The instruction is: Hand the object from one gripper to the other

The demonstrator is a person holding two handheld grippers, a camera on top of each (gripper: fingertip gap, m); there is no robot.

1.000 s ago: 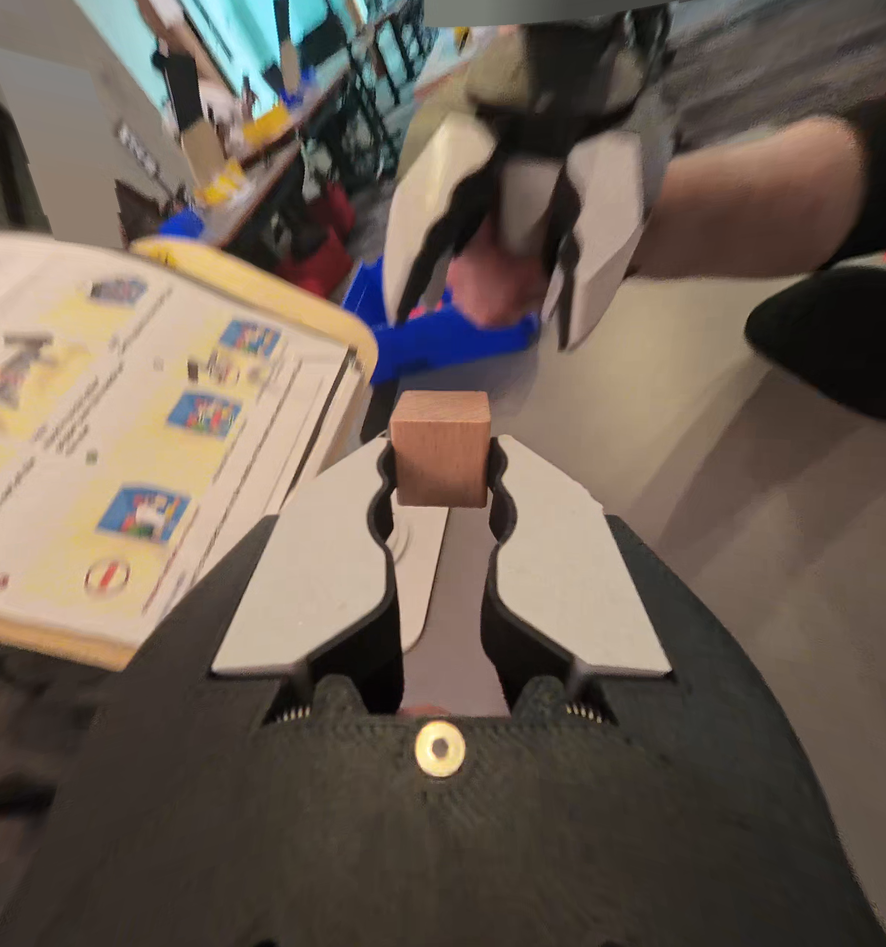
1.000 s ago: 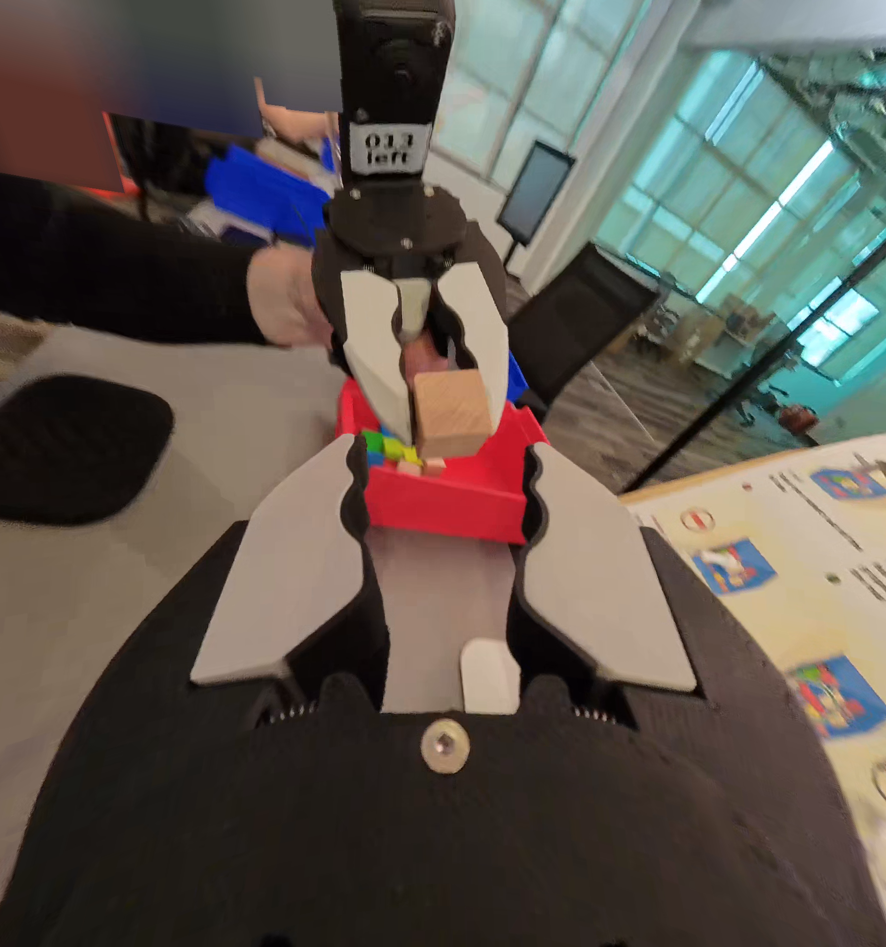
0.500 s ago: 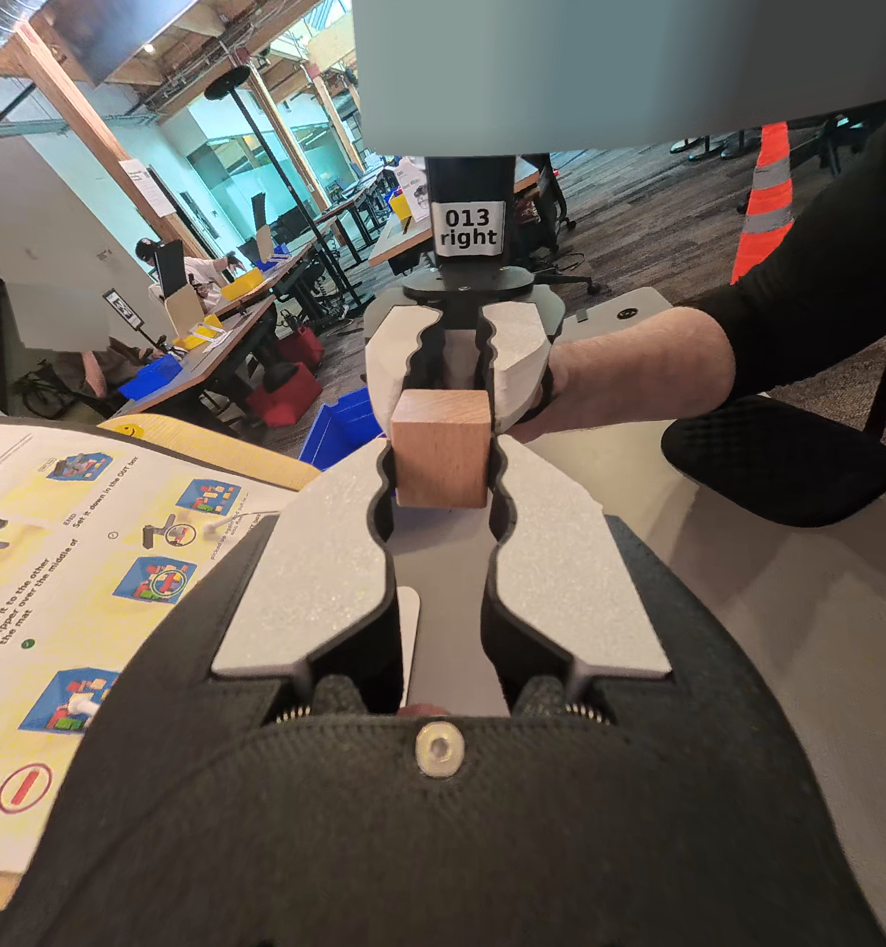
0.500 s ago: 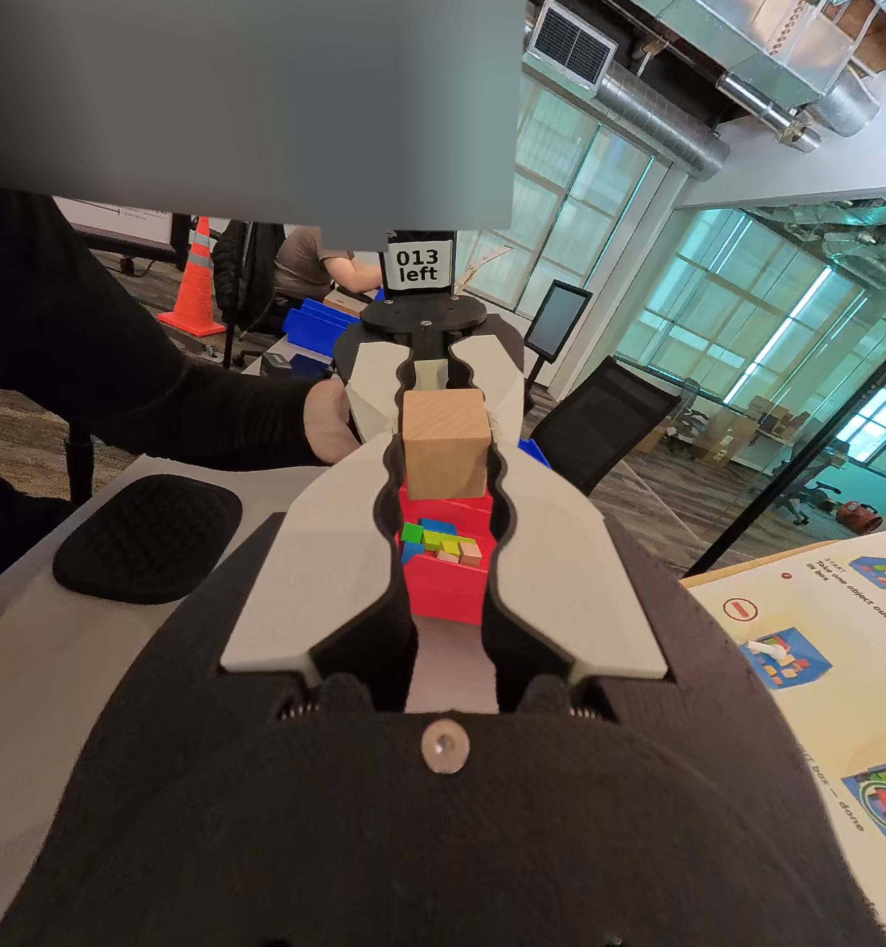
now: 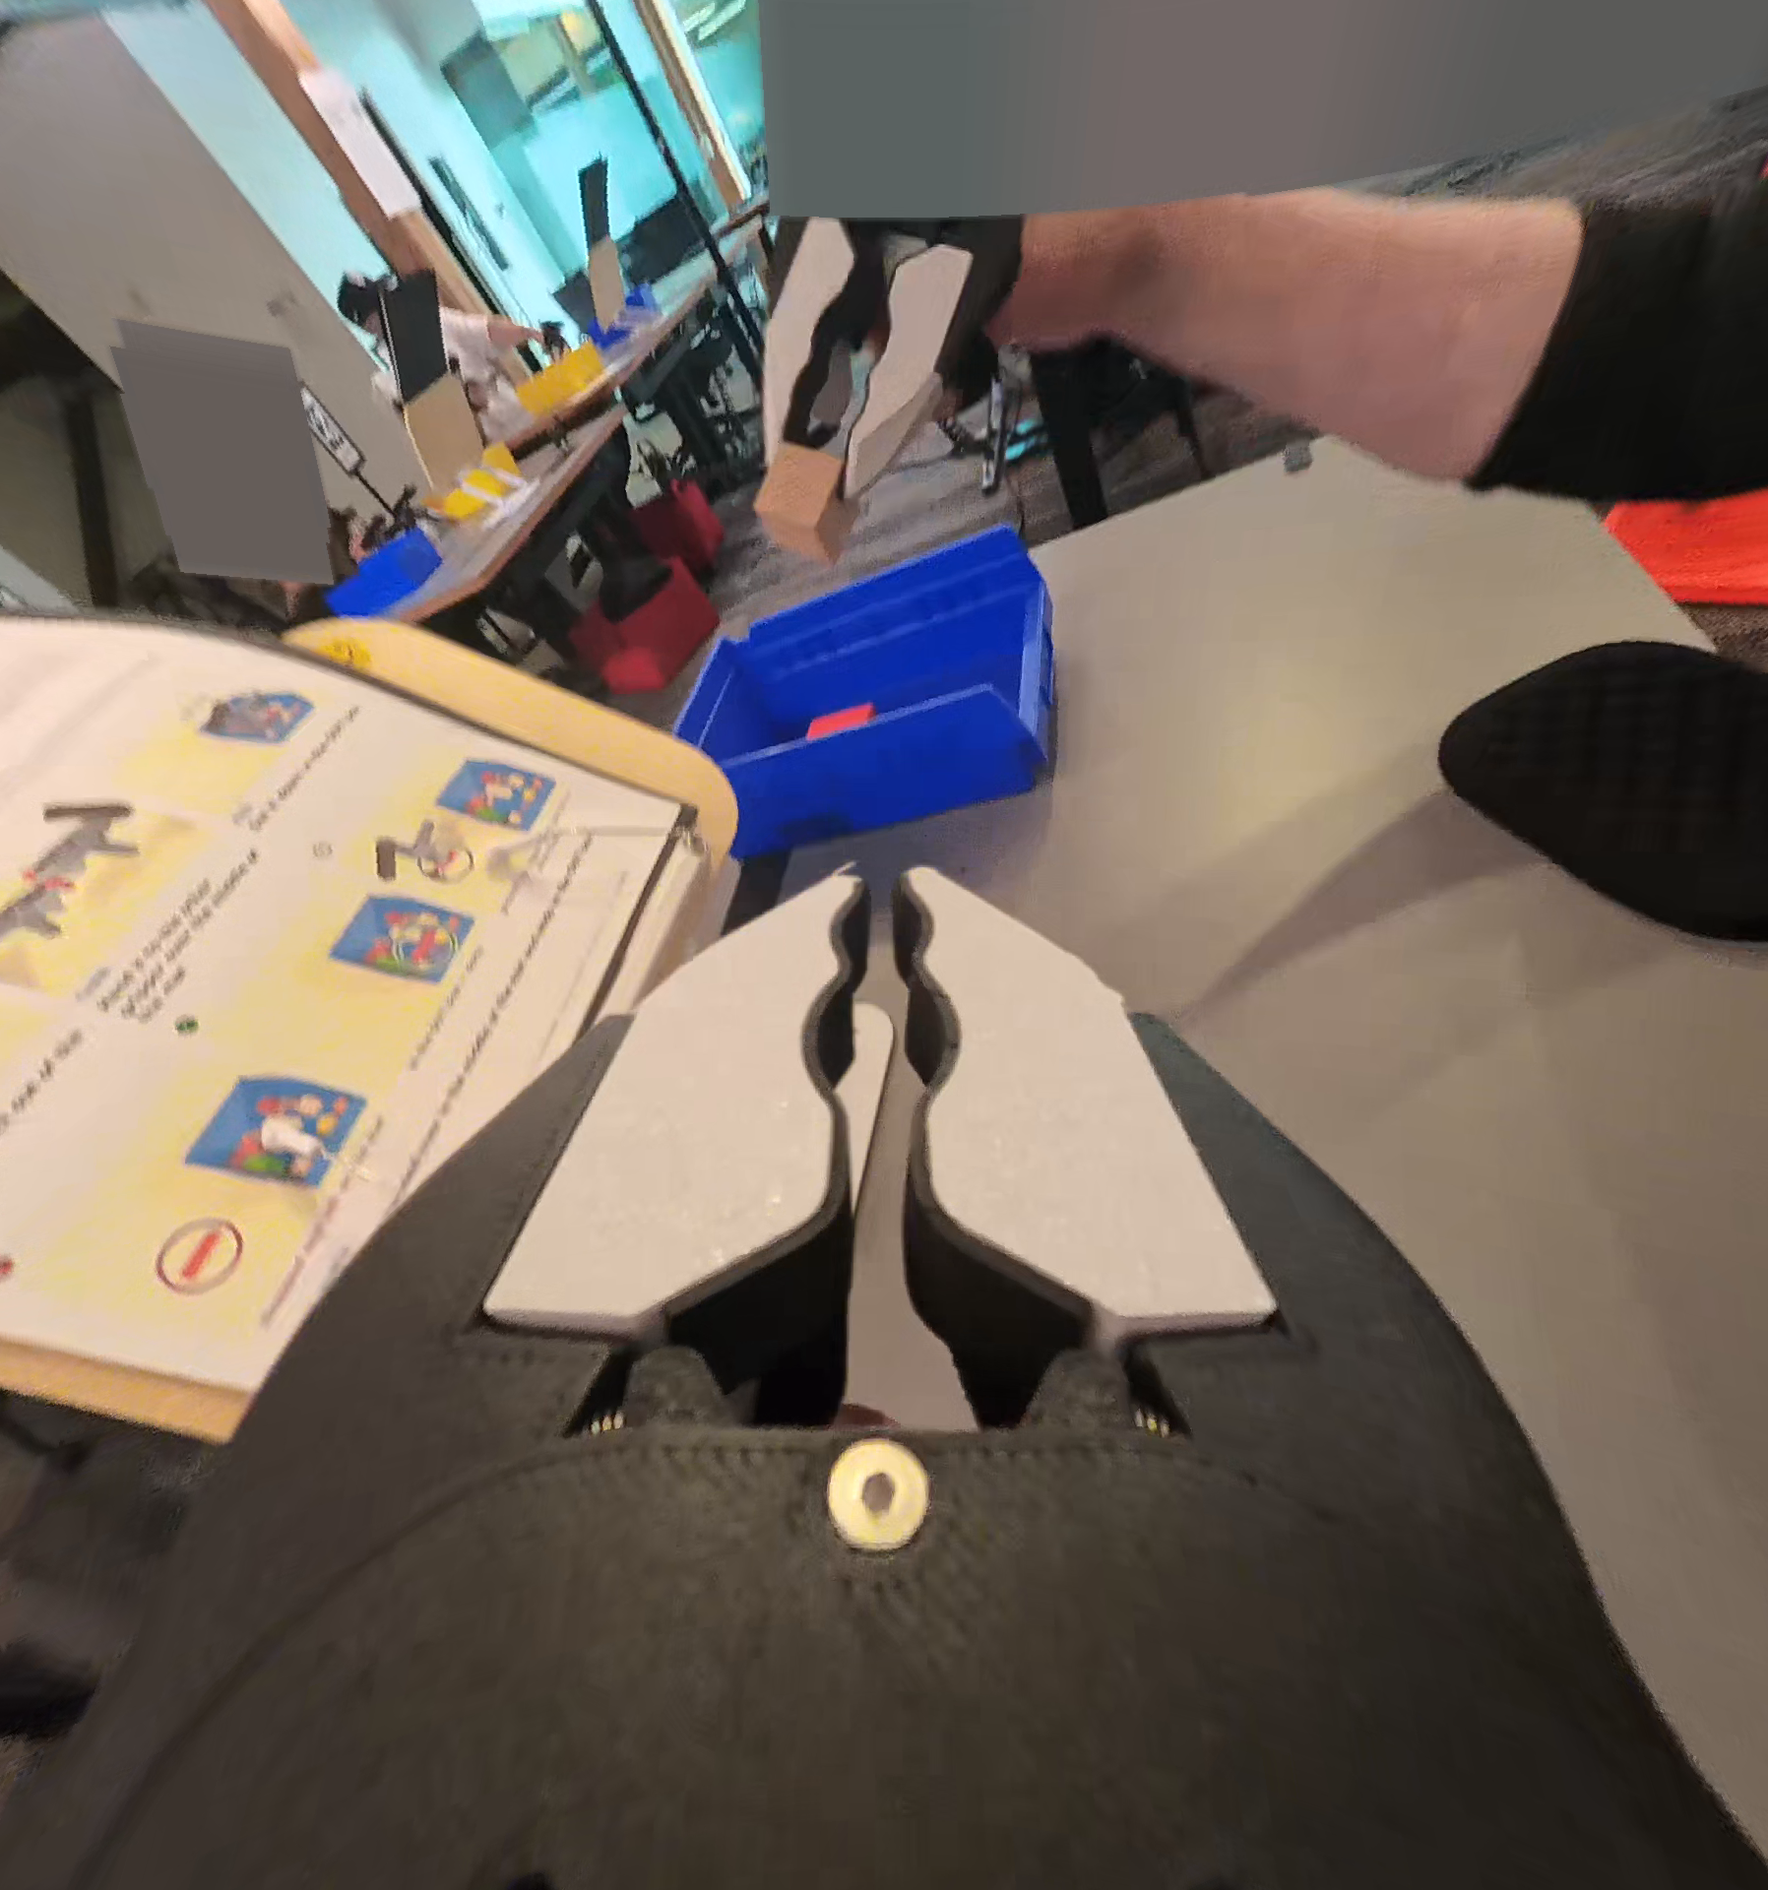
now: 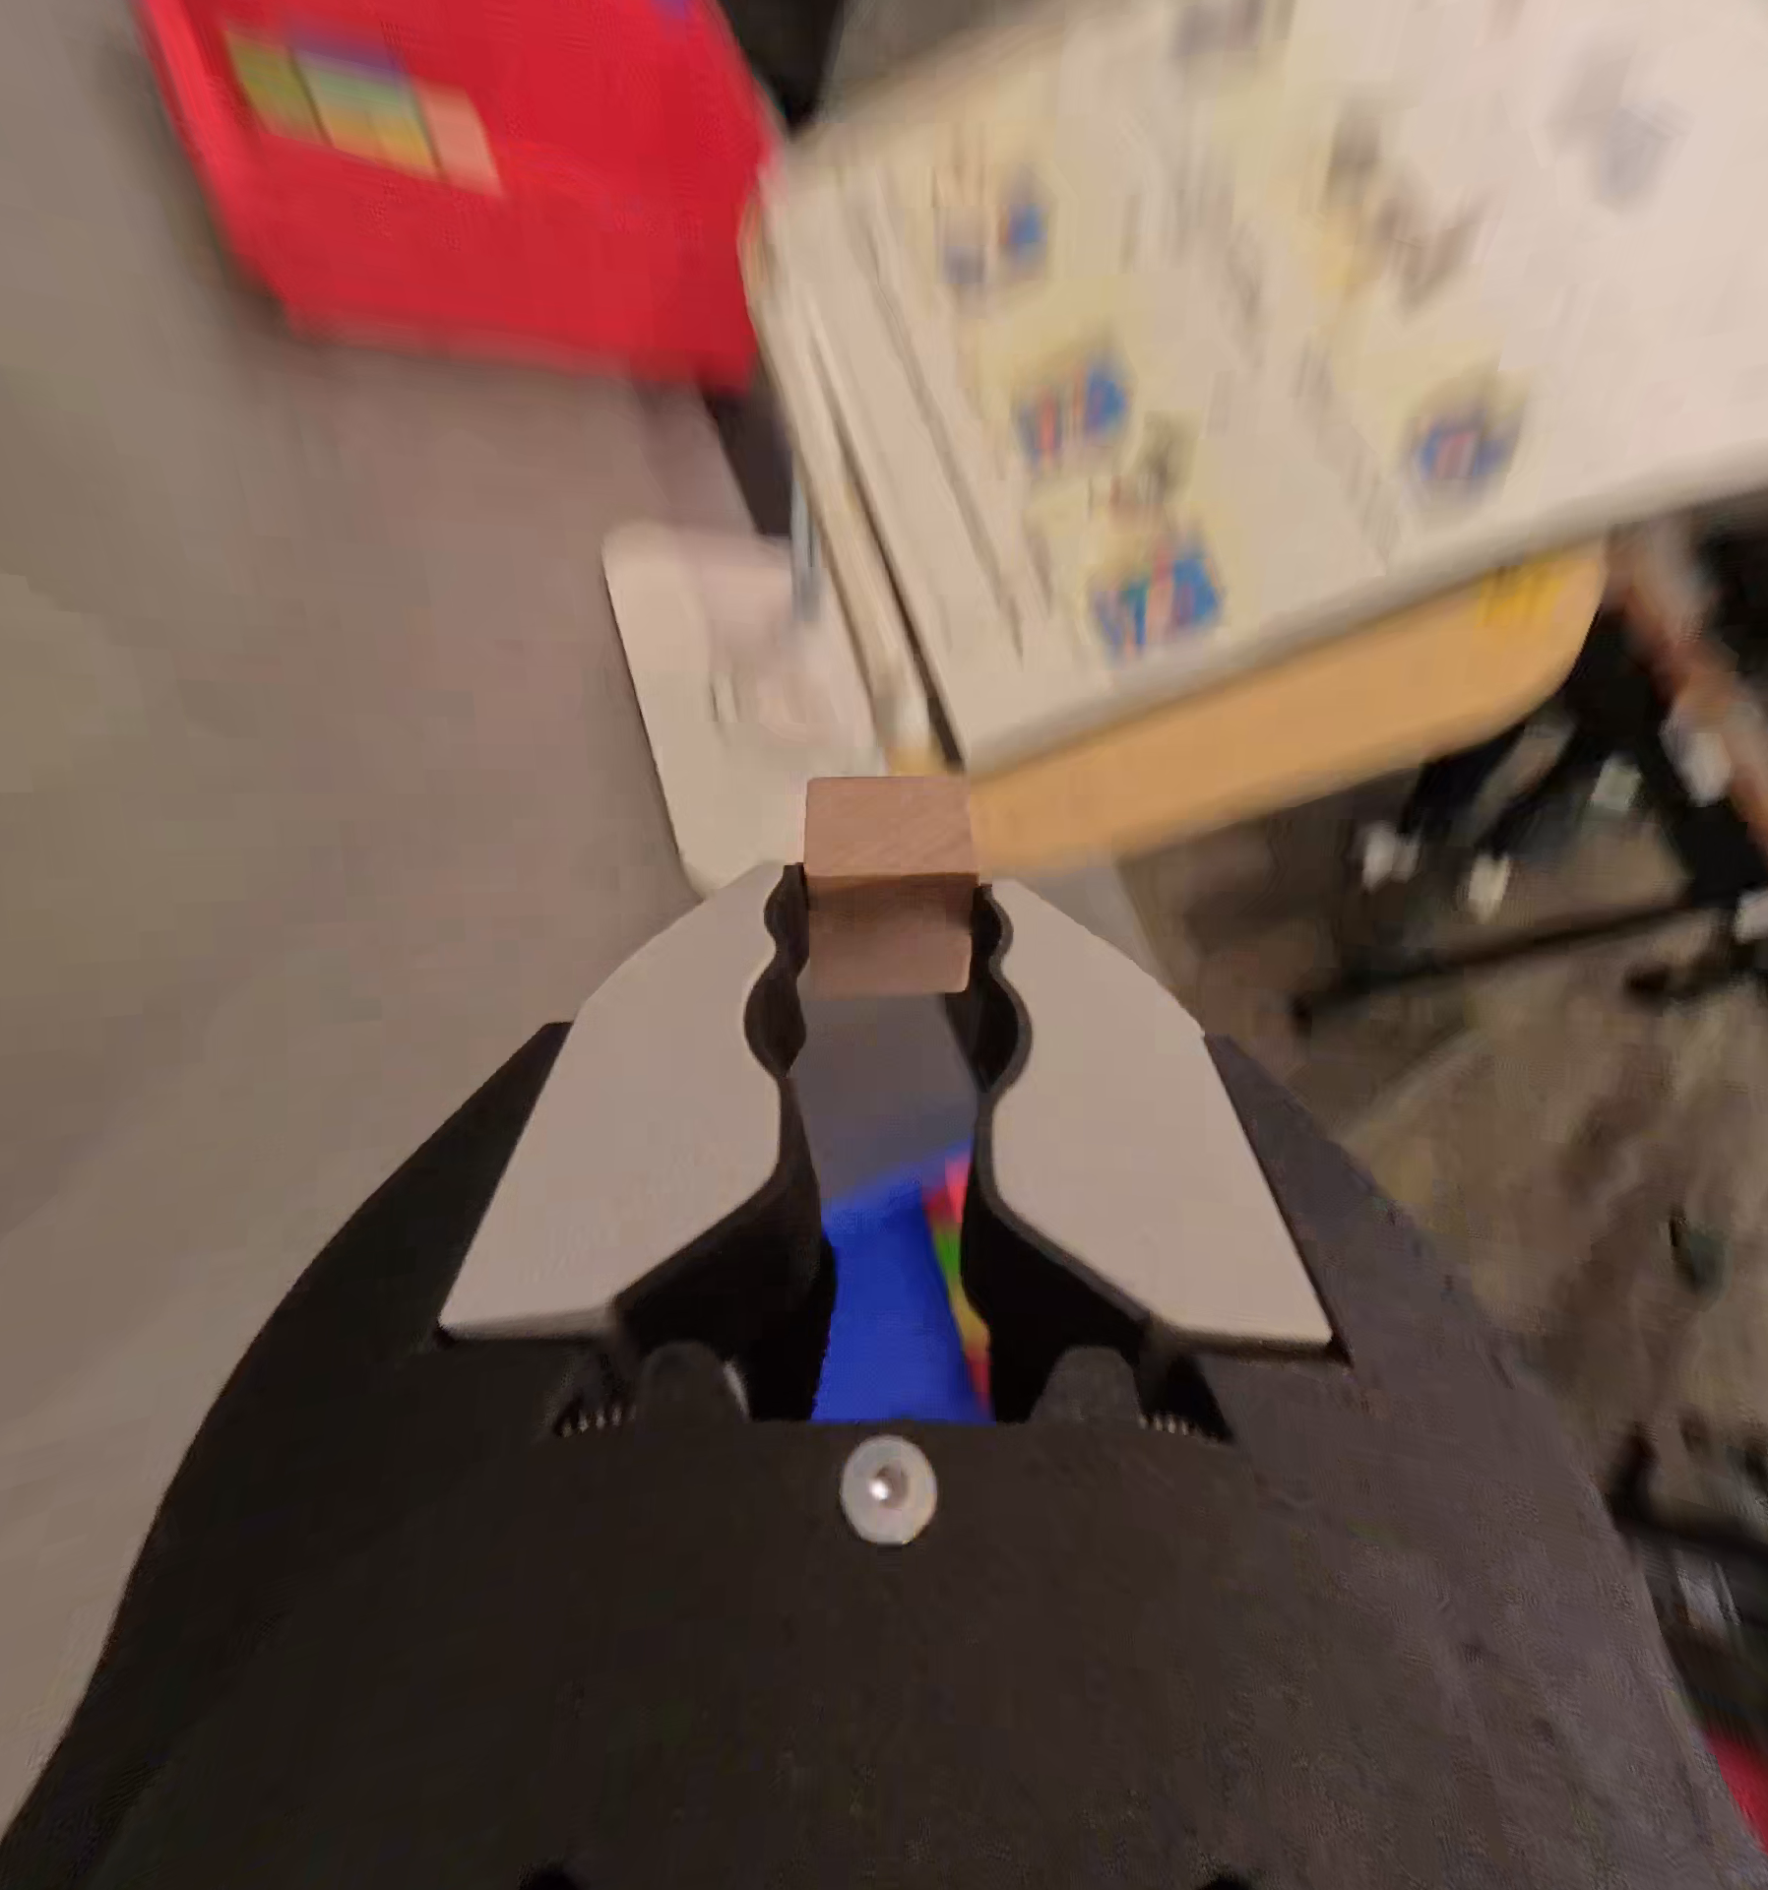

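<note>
My right gripper (image 6: 888,900) pinches the wooden cube (image 6: 888,880) at the fingertips, pads on 2 opposite flat faces, up over the blue bin (image 5: 890,706) at the grey table's (image 5: 1371,920) far edge. My left gripper (image 5: 882,895) is nearly closed w/ nothing in it. I'd judge the cube light, stiff, smooth; flat faces grip best.

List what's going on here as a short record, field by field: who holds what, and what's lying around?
Held object: wooden cube
Holder: right gripper, fingers pressed on the cube's two sides
Left gripper: nearly closed, nothing between its fingers
Blue bin: on the grey table, a red piece inside
Red bin: coloured blocks inside
Instruction sheet: on a wooden board
</note>
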